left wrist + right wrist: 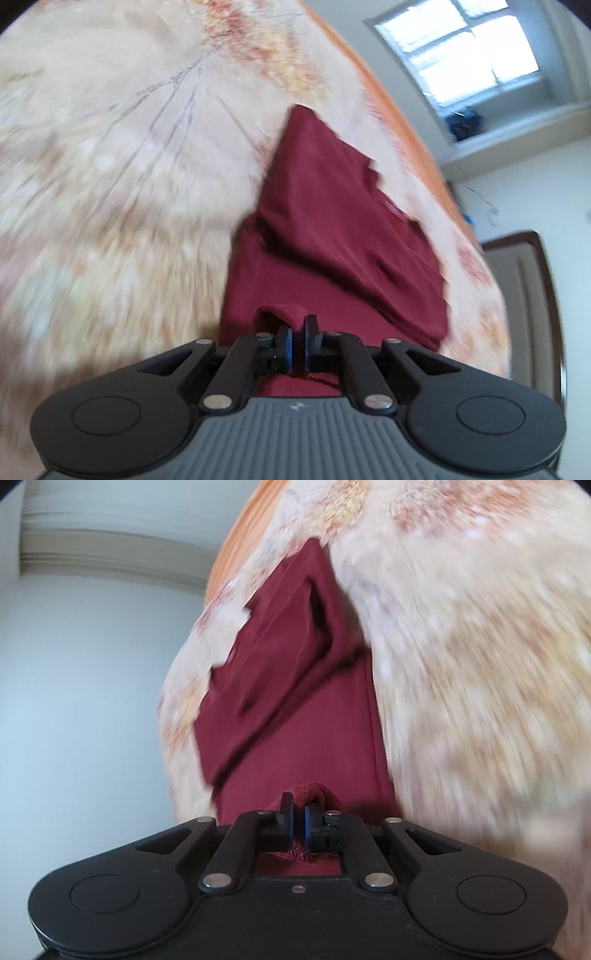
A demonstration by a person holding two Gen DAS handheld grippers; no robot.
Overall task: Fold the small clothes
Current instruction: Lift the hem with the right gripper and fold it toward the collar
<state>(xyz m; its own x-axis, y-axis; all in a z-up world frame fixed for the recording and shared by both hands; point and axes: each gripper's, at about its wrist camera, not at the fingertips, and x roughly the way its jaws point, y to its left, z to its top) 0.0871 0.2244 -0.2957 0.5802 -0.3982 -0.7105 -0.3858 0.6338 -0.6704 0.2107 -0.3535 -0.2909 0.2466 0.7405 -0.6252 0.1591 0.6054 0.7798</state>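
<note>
A dark red garment (332,221) lies stretched over a cream and orange patterned bedspread (110,166). My left gripper (298,341) is shut on the hem of the garment, with a fold of cloth bunched over its left finger. In the right wrist view the same red garment (288,686) runs away from my right gripper (299,825), which is shut on another part of its edge. The cloth hangs taut from both grippers toward the bed. A pocket-like opening (317,605) shows near the garment's far end. Both views are blurred by motion.
The bedspread's orange border (399,110) marks the bed's far edge. Beyond it are a white wall, a window (472,51) with a sill, and a dark door frame (532,295). The right wrist view shows a white wall and ceiling moulding (110,554).
</note>
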